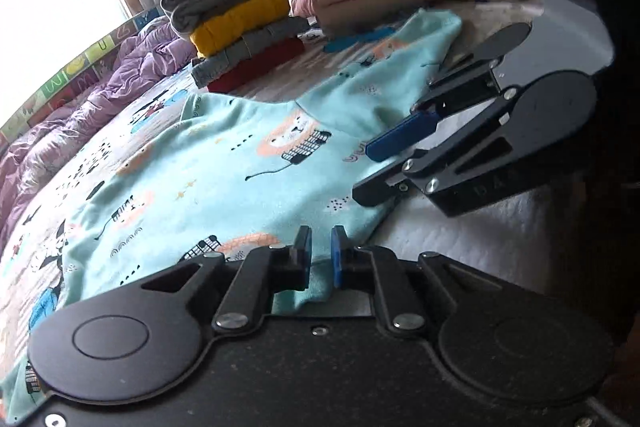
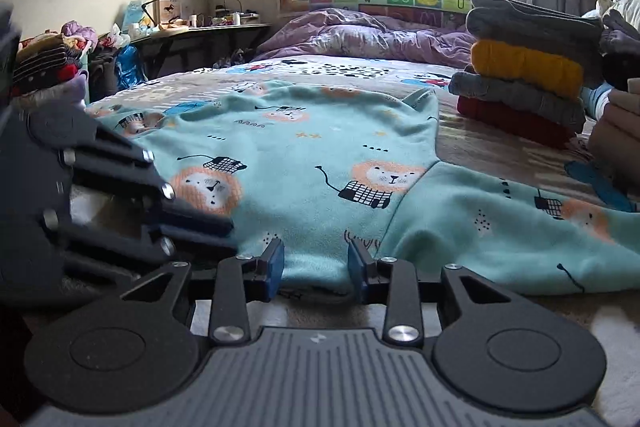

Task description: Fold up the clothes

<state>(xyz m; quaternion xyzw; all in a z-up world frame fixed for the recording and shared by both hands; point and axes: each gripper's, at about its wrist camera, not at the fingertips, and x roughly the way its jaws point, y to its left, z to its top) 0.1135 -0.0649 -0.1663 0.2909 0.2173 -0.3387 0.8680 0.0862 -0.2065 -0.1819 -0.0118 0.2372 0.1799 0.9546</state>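
Teal lion-print garment (image 2: 320, 163) flat on bed (image 2: 480, 143), left gripper (image 1: 321, 251) pinching its hem, right gripper (image 2: 316, 263) parted astride the near edge, folded stack (image 2: 528, 67) well apart beyond.

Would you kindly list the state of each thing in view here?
Teal lion garment: unfolded, spread on the bed.
Left gripper: shut on the garment's near edge.
Right gripper: jaws apart around the hem.
Clothes stack: folded, piled.
Purple duvet: rumpled.
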